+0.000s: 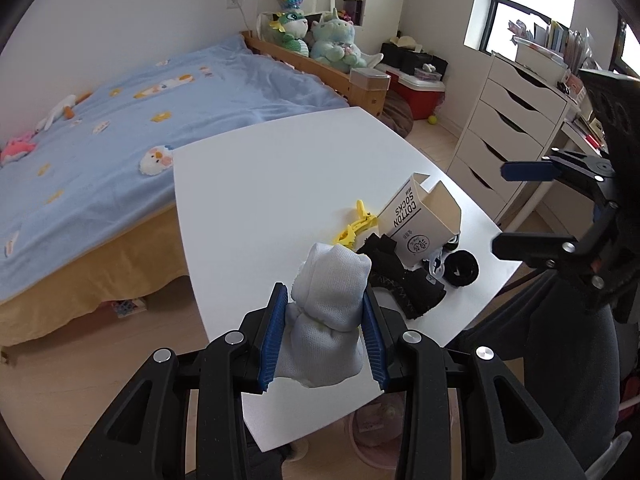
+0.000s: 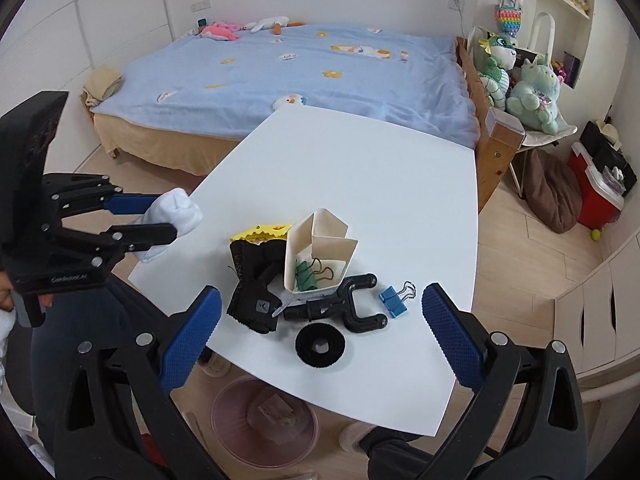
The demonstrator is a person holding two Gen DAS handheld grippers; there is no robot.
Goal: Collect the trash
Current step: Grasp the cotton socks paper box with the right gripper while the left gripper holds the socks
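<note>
Left tongs [image 1: 324, 316]: closed on a white sock bundle [image 1: 328, 320], pads pressing both its sides, held above the desk [image 1: 280, 168] edge.
Right tongs [image 2: 320, 336]: spread wide, nothing between them.
Ahead of the right tongs: open sock box [image 2: 316, 256], black fork-shaped piece [image 2: 344, 308], black ring [image 2: 320, 346], blue binder clip [image 2: 394, 300].
Below the right tongs: pink bin [image 2: 264, 420] on the floor.

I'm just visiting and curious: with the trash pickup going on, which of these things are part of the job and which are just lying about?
Part of the job:
- left claw, shut on a white cloth wad
- right claw, open
- pinkish bin under the white table

Lying about, or undecided:
- COTTON SOCKS box
- blue binder clip
- black ring
- bed
</note>
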